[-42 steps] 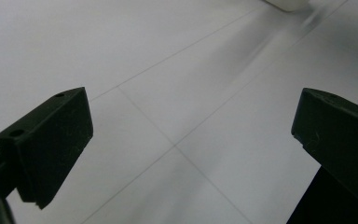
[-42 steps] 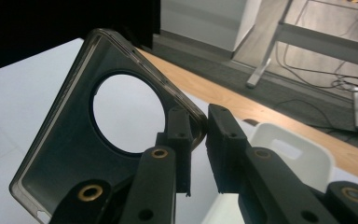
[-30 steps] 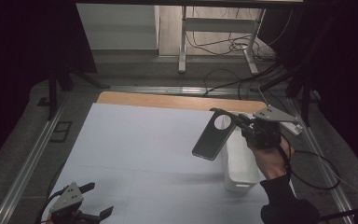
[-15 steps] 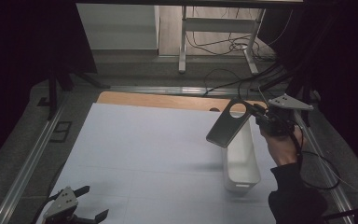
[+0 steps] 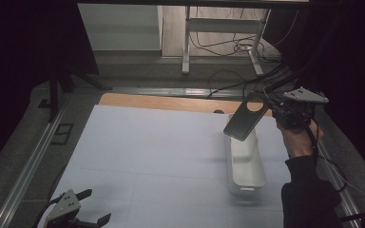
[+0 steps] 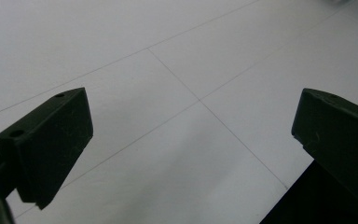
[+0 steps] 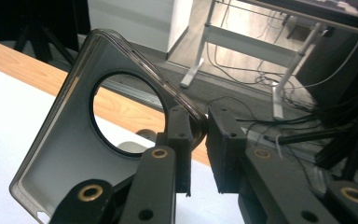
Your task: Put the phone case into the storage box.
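Observation:
A dark, see-through phone case (image 5: 244, 121) with a round camera hole hangs tilted in the air over the far end of a white oblong tray (image 5: 247, 185). My right gripper (image 5: 272, 108) is shut on the case's upper corner; in the right gripper view the jaws (image 7: 205, 128) pinch the rim of the case (image 7: 70, 158) beside the hole. A hand and dark sleeve carry this gripper at the right. Low at the near left, my left gripper (image 5: 94, 206) stands open over the white table sheet (image 5: 147, 152). In the left gripper view nothing lies between its jaws (image 6: 191, 140).
A wooden strip (image 5: 171, 102) borders the sheet's far edge. A metal rail (image 5: 28, 166) runs along the left side. Beyond the table are desk legs (image 5: 186, 47) and loose cables (image 5: 228, 78) on the floor.
The right gripper has carried the phone case to the right and farther away, from over the tray's middle to over its far end. The left gripper has stayed put.

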The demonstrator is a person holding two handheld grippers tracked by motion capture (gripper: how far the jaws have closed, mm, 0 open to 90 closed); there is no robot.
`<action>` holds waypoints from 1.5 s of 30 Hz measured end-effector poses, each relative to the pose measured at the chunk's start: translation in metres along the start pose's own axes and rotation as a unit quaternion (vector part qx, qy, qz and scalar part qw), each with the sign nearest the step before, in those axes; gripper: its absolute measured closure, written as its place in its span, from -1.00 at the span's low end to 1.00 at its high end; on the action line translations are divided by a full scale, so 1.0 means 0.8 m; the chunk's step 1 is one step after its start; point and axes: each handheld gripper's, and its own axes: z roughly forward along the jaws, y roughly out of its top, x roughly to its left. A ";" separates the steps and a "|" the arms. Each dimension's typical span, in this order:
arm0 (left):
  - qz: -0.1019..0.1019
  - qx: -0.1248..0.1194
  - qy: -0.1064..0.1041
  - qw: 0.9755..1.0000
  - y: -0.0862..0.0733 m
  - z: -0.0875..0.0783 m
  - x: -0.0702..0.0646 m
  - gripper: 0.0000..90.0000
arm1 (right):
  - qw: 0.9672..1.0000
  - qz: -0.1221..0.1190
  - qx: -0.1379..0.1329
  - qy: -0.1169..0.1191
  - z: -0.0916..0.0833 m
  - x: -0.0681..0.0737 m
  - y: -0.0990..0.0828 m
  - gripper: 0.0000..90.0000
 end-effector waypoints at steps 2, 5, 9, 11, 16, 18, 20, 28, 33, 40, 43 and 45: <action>0.000 0.001 0.000 1.000 0.000 0.000 0.000 -1.00 | 1.000 -0.001 0.001 -0.002 0.001 -0.002 0.000 0.76; 0.000 0.003 0.000 1.000 0.000 0.000 0.000 -1.00 | 1.000 -0.007 0.001 -0.008 0.007 -0.009 -0.003 0.76; 0.000 0.004 0.000 1.000 0.000 0.001 0.000 -1.00 | 1.000 -0.017 0.002 -0.018 0.016 -0.016 -0.009 0.77; 0.000 0.005 0.000 1.000 0.001 0.001 0.000 -1.00 | 0.999 -0.027 0.003 -0.023 0.022 -0.018 -0.012 0.76; 0.000 0.006 0.002 1.000 0.001 0.001 0.000 -1.00 | 0.998 -0.050 0.003 -0.027 0.036 -0.019 -0.017 0.77; -0.001 0.006 0.002 1.000 0.001 0.001 0.000 -1.00 | 0.998 -0.057 0.002 -0.029 0.041 -0.019 -0.019 0.77; -0.001 0.006 0.002 1.000 0.001 0.001 0.000 -1.00 | 0.997 -0.066 0.000 -0.030 0.047 -0.018 -0.021 0.77; -0.002 0.007 0.003 1.000 0.001 0.002 0.000 -1.00 | 0.994 -0.105 0.004 -0.037 0.072 -0.011 -0.030 0.77; -0.002 0.008 0.003 1.000 0.000 0.002 0.000 -1.00 | 0.991 -0.126 0.001 -0.042 0.086 -0.005 -0.036 0.77; -0.002 0.009 0.005 1.000 0.000 0.001 0.000 -1.00 | 0.985 -0.165 -0.001 -0.049 0.104 0.008 -0.045 0.77; -0.002 0.009 0.005 1.000 0.000 0.001 0.000 -1.00 | 0.981 -0.183 -0.004 -0.059 0.110 0.015 -0.050 0.77; -0.002 0.009 0.005 1.000 0.000 0.001 0.000 -1.00 | 0.981 -0.186 -0.008 -0.063 0.113 0.017 -0.053 0.77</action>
